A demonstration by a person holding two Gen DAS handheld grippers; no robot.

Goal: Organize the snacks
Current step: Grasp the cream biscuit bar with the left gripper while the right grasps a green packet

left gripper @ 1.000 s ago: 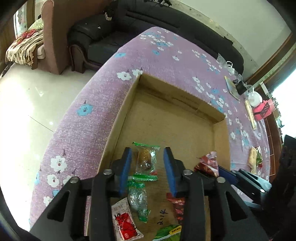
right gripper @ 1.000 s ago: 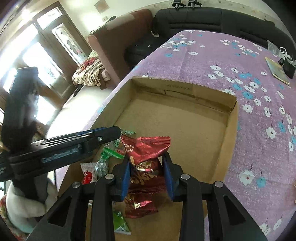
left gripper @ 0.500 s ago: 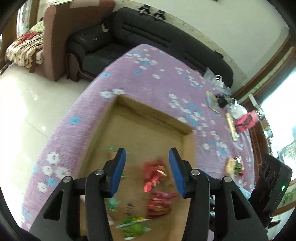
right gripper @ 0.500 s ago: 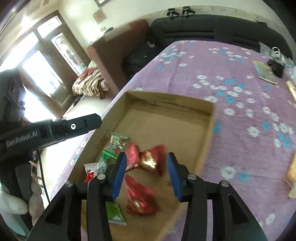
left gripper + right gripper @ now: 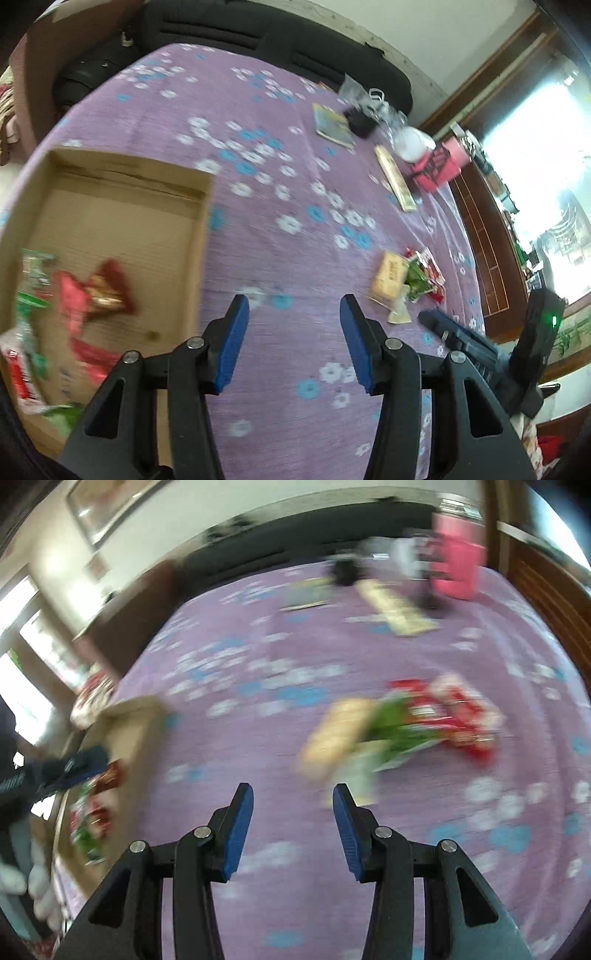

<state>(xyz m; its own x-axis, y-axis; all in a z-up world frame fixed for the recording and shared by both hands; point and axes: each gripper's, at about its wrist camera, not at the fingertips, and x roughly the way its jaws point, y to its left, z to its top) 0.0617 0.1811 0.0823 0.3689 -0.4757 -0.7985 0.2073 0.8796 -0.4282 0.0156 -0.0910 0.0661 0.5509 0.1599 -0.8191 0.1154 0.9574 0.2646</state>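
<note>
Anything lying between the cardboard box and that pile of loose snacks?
No, only bare flowered purple cloth lies between the cardboard box and the snack pile, shown in the left wrist view.

A table draped in a purple cloth with white and blue flowers (image 5: 280,110) carried everything. On its near left lay a shallow cardboard box (image 5: 201,236), open-topped. Near the right edge sat a loose pile of snack packets (image 5: 410,280): a tan biscuit pack (image 5: 391,275) beside green and red wrappers, all touching. Farther back on the right lay a long tan box (image 5: 395,181), a booklet (image 5: 332,127), a small black object (image 5: 362,123), a white round container (image 5: 412,142) and a pink box (image 5: 439,168), clustered near the far right corner.
</note>
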